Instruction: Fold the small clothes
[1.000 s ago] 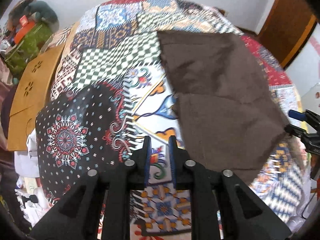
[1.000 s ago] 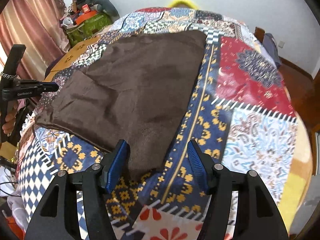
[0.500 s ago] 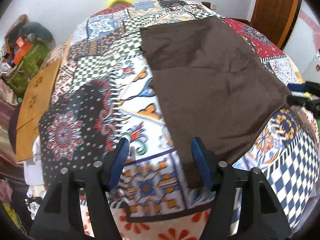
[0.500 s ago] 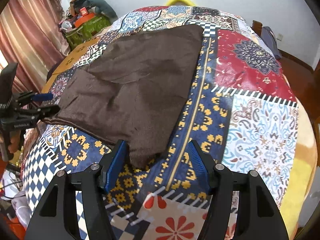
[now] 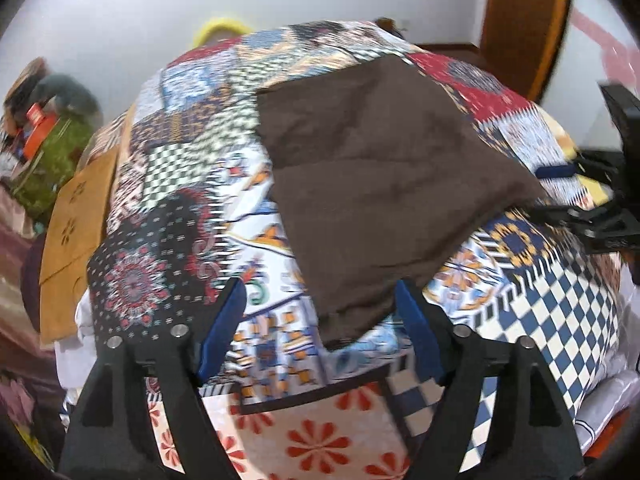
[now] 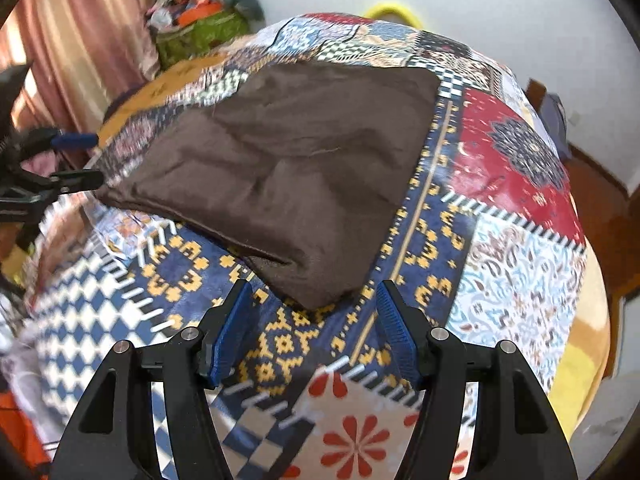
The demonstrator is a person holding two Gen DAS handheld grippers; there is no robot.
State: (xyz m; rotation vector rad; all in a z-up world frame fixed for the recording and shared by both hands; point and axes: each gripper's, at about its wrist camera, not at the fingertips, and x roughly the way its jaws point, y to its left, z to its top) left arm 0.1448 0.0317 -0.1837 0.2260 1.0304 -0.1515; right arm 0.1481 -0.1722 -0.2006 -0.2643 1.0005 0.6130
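The brown cloth (image 5: 384, 184) lies flat on the blanket (image 5: 560, 304), 1 corner between each wide-open gripper's jaws: left gripper (image 5: 320, 308), right gripper (image 6: 312, 304).

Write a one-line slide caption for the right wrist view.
Open right tool poised at the near corner of a folded brown cloth on a patchwork quilt, left tool open at its far corner.

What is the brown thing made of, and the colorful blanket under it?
The brown cloth looks like soft, matte woven fabric; it creases and sags. The patchwork blanket seems plush or fleecy, with printed patterns, though blur leaves that uncertain.
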